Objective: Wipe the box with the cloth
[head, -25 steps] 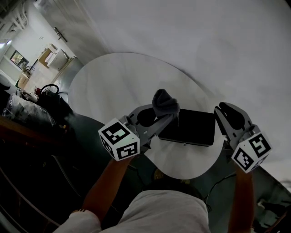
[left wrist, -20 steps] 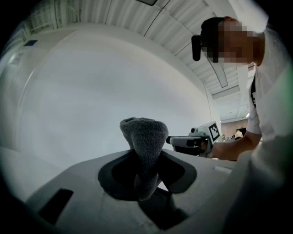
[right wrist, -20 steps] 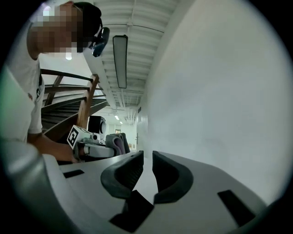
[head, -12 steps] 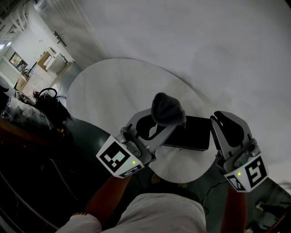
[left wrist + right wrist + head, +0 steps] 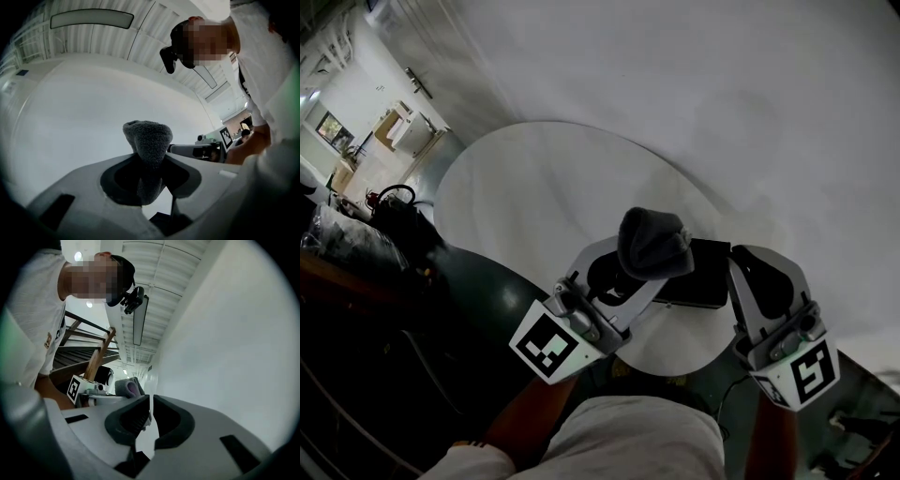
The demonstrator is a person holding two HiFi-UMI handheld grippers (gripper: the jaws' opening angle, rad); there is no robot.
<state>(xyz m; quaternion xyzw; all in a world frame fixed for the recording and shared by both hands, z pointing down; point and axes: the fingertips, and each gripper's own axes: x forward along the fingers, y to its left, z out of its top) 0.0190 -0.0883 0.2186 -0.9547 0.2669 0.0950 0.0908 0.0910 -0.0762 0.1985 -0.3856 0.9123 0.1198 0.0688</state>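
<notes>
left gripper (image 5: 636,274): jaws clamped on the cloth (image 5: 654,242). in the left gripper view the gripper (image 5: 148,171) has the grey cloth (image 5: 147,139) pinched between the pads. a bunched lump sticks up past the tips and a narrow tail hangs down between the jaws. grip looks firm, no gap beside the fabric.

right gripper (image 5: 761,270): jaws closing, down to a thin slit. the right gripper view shows the gripper (image 5: 151,414) with only a sliver of light between the dark pads and nothing between them. it holds nothing and touches nothing.

box (image 5: 709,279): flat, black, lying on the round white table (image 5: 534,187) near the edge closest to the person. in the head view it sits between the two grippers. its left end is covered by the cloth and the left jaws, and its right end is just beside the right jaws. can't tell whether the cloth is touching the box.

cross-checks: the right gripper view picks up the cloth (image 5: 126,387) in the other gripper, with its marker cube (image 5: 75,388) beside it. the left gripper view shows the right gripper (image 5: 194,150) off to the side, well apart from the cloth.
</notes>
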